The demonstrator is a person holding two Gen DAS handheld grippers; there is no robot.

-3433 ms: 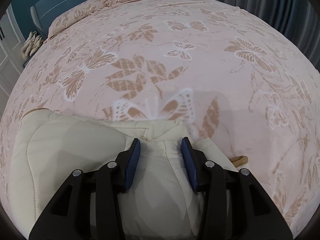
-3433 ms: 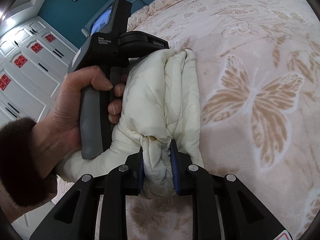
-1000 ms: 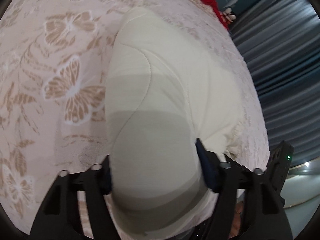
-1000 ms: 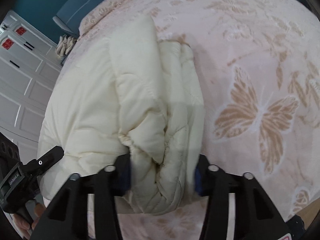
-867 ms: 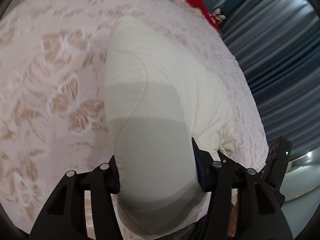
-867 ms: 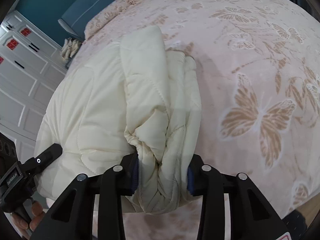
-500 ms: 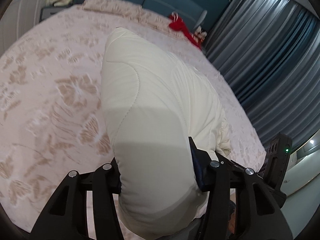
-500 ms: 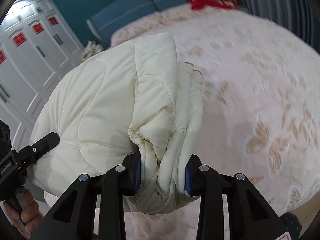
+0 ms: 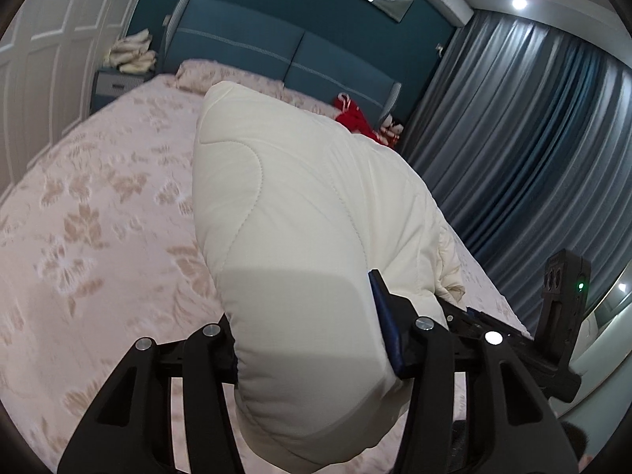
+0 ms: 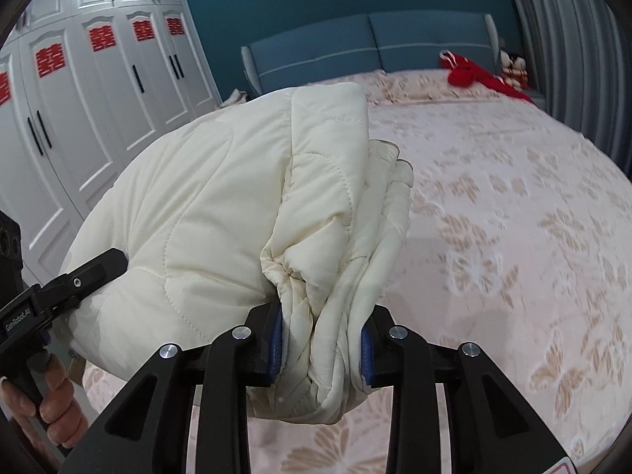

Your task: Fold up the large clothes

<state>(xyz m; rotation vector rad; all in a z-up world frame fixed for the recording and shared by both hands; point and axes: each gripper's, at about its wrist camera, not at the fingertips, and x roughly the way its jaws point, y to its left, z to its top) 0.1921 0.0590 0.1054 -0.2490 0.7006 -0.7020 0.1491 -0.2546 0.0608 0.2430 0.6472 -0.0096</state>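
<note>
A folded cream quilted jacket (image 9: 300,213) is held up above the pink butterfly-print bed (image 9: 87,229) between both grippers. My left gripper (image 9: 308,331) is shut on one thick end of the bundle, which bulges between and over its blue pads. My right gripper (image 10: 320,339) is shut on the other end, where several bunched layers of the jacket (image 10: 221,197) are pinched. The left gripper shows at the left edge of the right wrist view (image 10: 67,280), with the hand below it. The right gripper body shows at the right of the left wrist view (image 9: 561,300).
A blue headboard (image 10: 371,47) and pillows lie at the far end of the bed. A red garment (image 10: 474,73) lies by the pillows. White wardrobes (image 10: 79,91) stand on the left, grey curtains (image 9: 525,150) on the right. A nightstand with folded cloth (image 9: 126,63) stands beside the headboard.
Both grippers have lifted the folded jacket off the bed and tilted up, so the headboard, wardrobes and curtains have come into view. Both grips have held.
</note>
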